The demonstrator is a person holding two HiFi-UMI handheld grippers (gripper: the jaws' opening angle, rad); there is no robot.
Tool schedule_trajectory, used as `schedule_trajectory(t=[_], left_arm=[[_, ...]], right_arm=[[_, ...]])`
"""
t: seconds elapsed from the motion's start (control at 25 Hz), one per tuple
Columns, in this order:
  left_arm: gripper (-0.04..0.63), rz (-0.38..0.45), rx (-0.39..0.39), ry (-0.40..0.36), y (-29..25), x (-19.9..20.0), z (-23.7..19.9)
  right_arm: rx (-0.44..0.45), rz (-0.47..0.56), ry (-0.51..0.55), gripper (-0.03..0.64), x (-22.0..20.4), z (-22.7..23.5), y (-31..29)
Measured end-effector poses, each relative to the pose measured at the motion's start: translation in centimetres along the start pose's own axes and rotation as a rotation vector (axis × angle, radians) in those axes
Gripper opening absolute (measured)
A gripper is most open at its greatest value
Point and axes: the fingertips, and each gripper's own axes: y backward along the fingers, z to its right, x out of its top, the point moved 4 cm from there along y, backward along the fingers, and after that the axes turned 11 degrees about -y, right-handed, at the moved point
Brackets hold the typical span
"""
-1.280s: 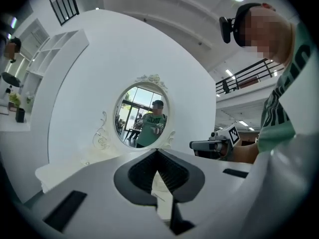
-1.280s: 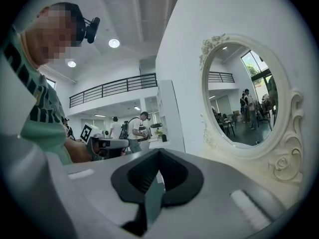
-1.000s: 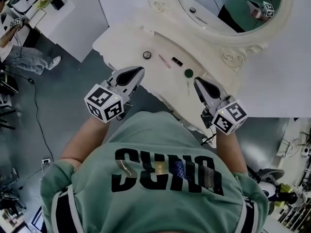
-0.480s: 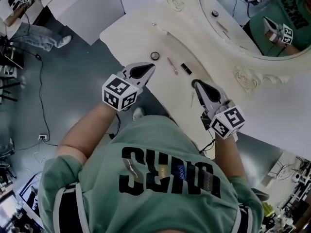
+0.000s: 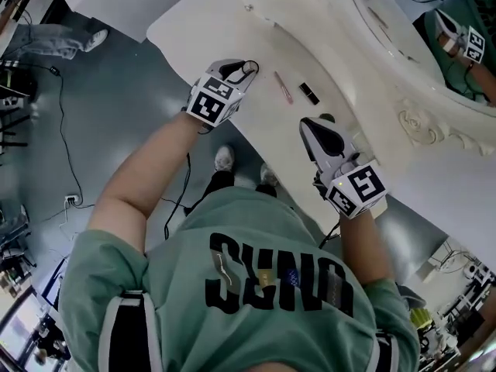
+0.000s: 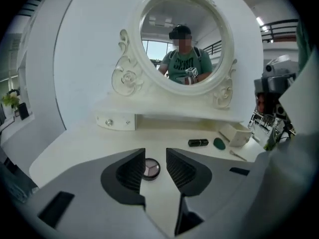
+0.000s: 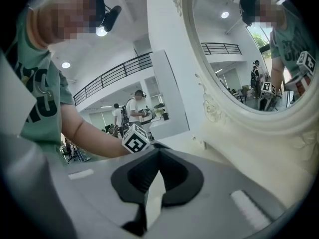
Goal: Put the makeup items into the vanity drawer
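Fingers (image 6: pixel 130 171) of L gripper (image 6: pixel 155 156) just opening; compact (image 6: pixel 151 169) between them (not gripped).

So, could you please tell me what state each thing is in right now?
left gripper: open, jaws have just been opening, compact between them, ungripped
right gripper: shut, empty
compact: lying flat on vanity top
lipstick: capped, on its side
small drawer: shut

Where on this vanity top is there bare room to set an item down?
The left end of the vanity top is bare, left of the round compact. The middle is crowded: compact, pink pencil and black lipstick lie close together.
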Motion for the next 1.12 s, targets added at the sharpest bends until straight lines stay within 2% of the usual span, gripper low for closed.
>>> schedule_trajectory(t=[0.12,0.24,0.64,0.76,0.84,1.0,1.12], left_arm=[[0.176,-0.088,-0.002,-0.012,-2.6,-2.1,-0.6],[0.218,-0.131,-0.013,-0.03,-4.2,-3.2,-0.5],[0.252,-0.232,-0.037,-0.039,-7.0,-4.7,0.1],[0.256,-0.231,-0.049,-0.039,-7.1,-4.6,-0.2],[0.225,-0.215,-0.045,-0.034,-7.2,-4.7,-0.6],[0.219,-0.177,-0.05,0.003,-6.4,-4.1,-0.8],[0.219,-0.079,-0.071,-0.011,-3.1,-1.1,0.6]], right_arm=[[-0.014,-0.011,-0.031,0.009,-1.2,0.6,0.0],[-0.027,-0.014,-0.051,0.009,-2.0,1.2,0.2],[-0.047,-0.02,-0.085,0.009,-3.0,2.0,0.7],[-0.052,-0.021,-0.091,0.009,-3.4,2.1,1.0],[-0.057,-0.022,-0.092,0.009,-3.5,2.0,1.2],[-0.068,-0.011,-0.086,0.009,-3.2,1.5,1.9],[-0.078,0.005,-0.066,0.009,-2.2,0.6,3.0]])
